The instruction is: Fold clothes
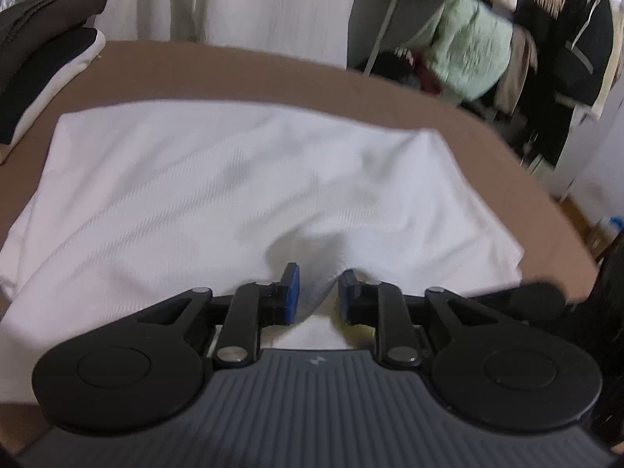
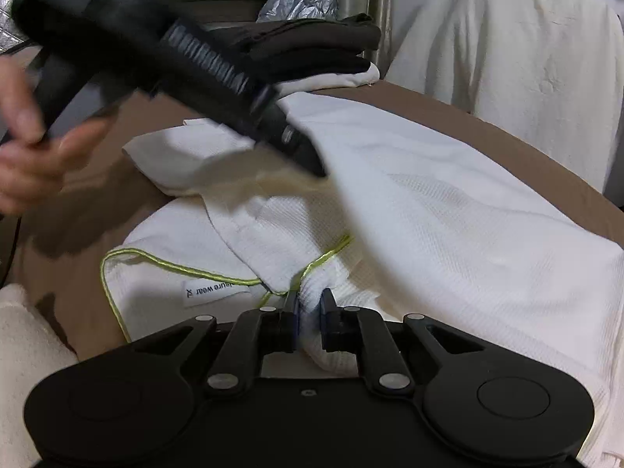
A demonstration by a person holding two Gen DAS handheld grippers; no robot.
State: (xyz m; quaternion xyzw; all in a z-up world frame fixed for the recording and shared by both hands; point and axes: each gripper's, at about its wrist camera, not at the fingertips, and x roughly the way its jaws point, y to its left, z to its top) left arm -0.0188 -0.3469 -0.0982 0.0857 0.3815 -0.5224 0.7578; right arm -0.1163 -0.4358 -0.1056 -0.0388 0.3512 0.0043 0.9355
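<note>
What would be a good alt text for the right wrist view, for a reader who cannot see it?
The right gripper pinches a fold of a white shirt with green trim, lying on a brown surface. The left gripper reaches across above it, and folded dark clothes are stacked behind.

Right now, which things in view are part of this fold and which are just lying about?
In the job:
- white waffle-knit garment with lime-green neck trim
- left gripper
- right gripper
- brown table surface

Lying about:
- stack of folded dark and white clothes
- mint-green quilted jacket
- white draped cloth
</note>
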